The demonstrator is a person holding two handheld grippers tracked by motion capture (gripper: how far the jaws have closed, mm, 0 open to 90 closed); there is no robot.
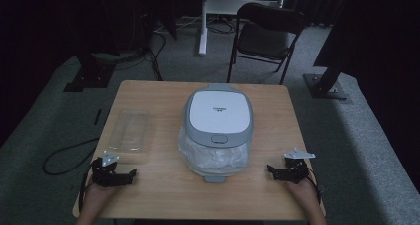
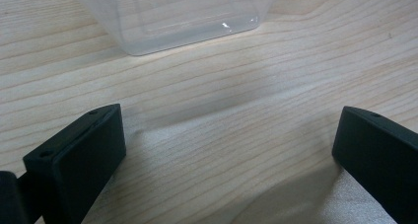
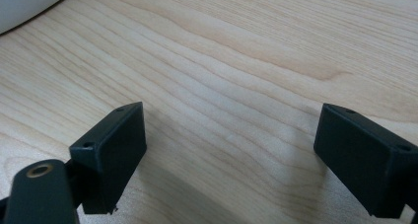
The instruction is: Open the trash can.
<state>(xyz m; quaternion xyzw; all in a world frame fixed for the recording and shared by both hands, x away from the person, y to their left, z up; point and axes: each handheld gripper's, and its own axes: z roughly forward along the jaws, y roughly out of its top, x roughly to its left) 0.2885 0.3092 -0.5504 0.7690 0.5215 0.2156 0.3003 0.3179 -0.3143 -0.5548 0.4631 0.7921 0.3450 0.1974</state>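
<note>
Wooden tabletop (image 1: 163, 185), seen from high view, w/ grey-and-white lidded appliance (image 1: 219, 113) at centre, lid shut, crumpled clear plastic wrap (image 1: 213, 158) bunched round its near side. Clear plastic container (image 1: 129, 130) lying left of appliance, apart from it, nothing visible inside. Left gripper (image 1: 130, 174) low over near-left corner of tabletop, held in a hand (image 1: 96, 197) coming in from bottom edge; fingers (image 2: 79, 155) spread wide, nothing between them, only bare wood in the gap. Container just ahead of that gripper, towards far side: in left gripper view (image 2: 182, 14) its near edge sits beyond fingertips, not touching, roughly in line w/ the gap but shifted a bit towards the left finger. Right gripper (image 1: 272, 169) near the right edge of tabletop, held in the other hand (image 1: 304, 193), pointing inward at appliance; fingers (image 3: 111, 150) likewise spread wide, holding nothing, bare wood between. Appliance's pale rounded base (image 3: 24, 4) shows at upper-left corner of right gripper view, well off from fingertips, no contact. Both grippers well apart from each other, appliance between them. Grey three-cornered plate atop each gripper. Behind tabletop: black folding chair (image 1: 267, 34) on grey carpet, white stand leg (image 1: 203, 22), dark cables (image 1: 69, 155) on floor at left. Room dim; fine detail on appliance lid too small to read.
</note>
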